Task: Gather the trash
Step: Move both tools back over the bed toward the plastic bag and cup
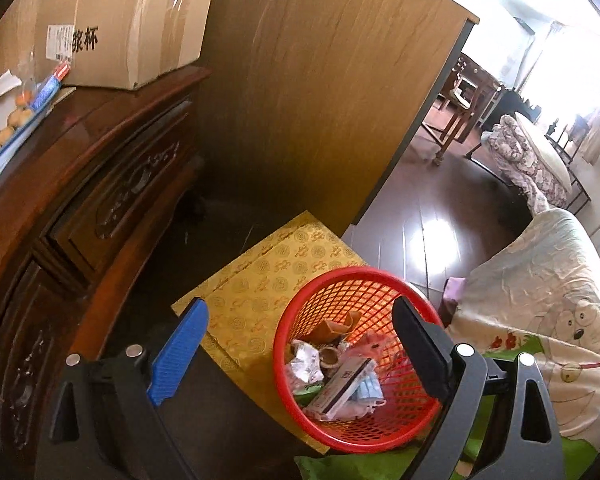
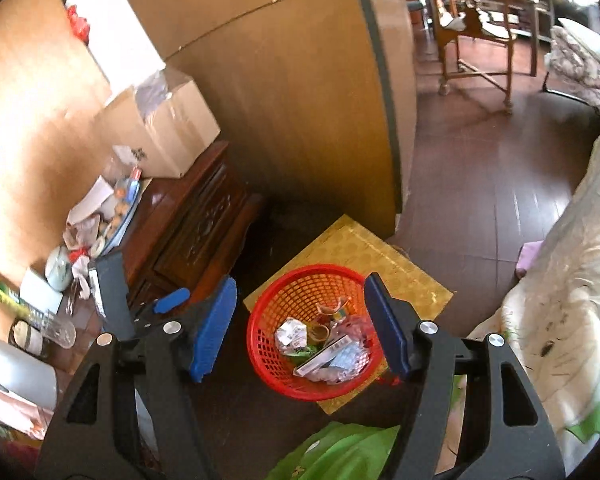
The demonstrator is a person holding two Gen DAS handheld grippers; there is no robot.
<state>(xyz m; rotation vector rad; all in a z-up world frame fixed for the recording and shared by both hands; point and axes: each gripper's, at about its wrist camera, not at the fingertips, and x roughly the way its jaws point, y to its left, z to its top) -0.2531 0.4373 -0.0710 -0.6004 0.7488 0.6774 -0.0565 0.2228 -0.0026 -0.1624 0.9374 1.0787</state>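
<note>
A red mesh wastebasket point(image 1: 342, 280) stands on the floor on a yellow patterned mat point(image 1: 268, 276). It holds crumpled paper, a tape roll, a blue face mask and a flat white box point(image 1: 342, 384). My left gripper point(image 1: 300, 356) is open and empty above the basket's near side. My right gripper point(image 2: 302, 328) is also open and empty, higher above the basket point(image 2: 296, 284). The left gripper's fingers point(image 2: 108, 296) show at the left of the right wrist view.
A dark carved wooden cabinet point(image 1: 100, 184) stands left, carrying a cardboard box point(image 1: 136, 28) and a cluttered tray point(image 2: 112, 220). A tall wooden panel point(image 1: 320, 92) stands behind the basket. A bed with a cartoon quilt point(image 1: 540, 280) is at right. A green bag point(image 2: 340, 452) lies near.
</note>
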